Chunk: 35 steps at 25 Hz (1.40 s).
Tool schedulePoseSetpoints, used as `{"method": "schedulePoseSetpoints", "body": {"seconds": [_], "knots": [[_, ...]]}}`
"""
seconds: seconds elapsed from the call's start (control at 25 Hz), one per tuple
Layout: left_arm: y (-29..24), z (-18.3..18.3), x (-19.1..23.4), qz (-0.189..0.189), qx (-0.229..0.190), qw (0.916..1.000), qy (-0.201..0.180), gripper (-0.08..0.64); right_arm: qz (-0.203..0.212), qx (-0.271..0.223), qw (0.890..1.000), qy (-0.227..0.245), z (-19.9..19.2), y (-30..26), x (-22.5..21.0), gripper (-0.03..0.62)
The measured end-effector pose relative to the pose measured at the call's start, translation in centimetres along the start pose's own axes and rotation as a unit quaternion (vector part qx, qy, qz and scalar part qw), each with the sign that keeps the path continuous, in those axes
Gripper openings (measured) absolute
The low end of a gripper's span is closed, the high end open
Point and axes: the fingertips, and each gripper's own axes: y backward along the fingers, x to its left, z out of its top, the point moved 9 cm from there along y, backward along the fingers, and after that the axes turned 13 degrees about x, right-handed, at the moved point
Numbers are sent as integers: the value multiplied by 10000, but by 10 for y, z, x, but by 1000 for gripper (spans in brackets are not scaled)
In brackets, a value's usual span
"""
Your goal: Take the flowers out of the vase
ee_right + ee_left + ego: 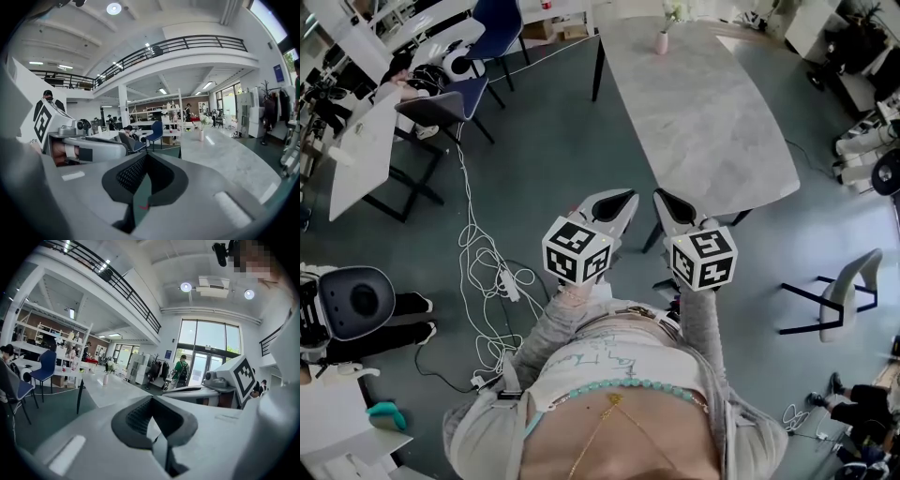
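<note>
The left gripper (625,197) and right gripper (662,197) are both sitting closed and empty. The vase (662,42) holding the flowers (673,11) is standing well ahead of them, at the table's (712,131) far end. Seemingly the approach is happening; next comes closing in and opening a claw around the stems.

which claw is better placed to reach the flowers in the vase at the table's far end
Right, marginally. Both claws are shut and far from the vase; the right claw points along the table toward it, the left claw hangs over floor beside it.
</note>
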Motion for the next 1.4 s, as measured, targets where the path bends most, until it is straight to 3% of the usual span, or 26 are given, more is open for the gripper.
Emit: {"method": "schedulePoseSetpoints", "body": {"seconds": [0.44, 0.64, 1.08, 1.4], "knots": [[8, 20, 90, 17, -63, 10000, 11, 0, 13, -19, 10000, -69, 51, -87, 7, 26], [21, 27, 121, 36, -178, 9998, -45, 0, 236, -4, 9995, -214, 63, -118, 19, 28], [35, 18, 173, 291, -165, 9986, 406, 0, 260, -9, 9990, -375, 84, -152, 21, 26], [22, 34, 208, 344, -281, 9977, 506, 0, 386, -59, 9988, -281, 111, -188, 8, 26]]}}
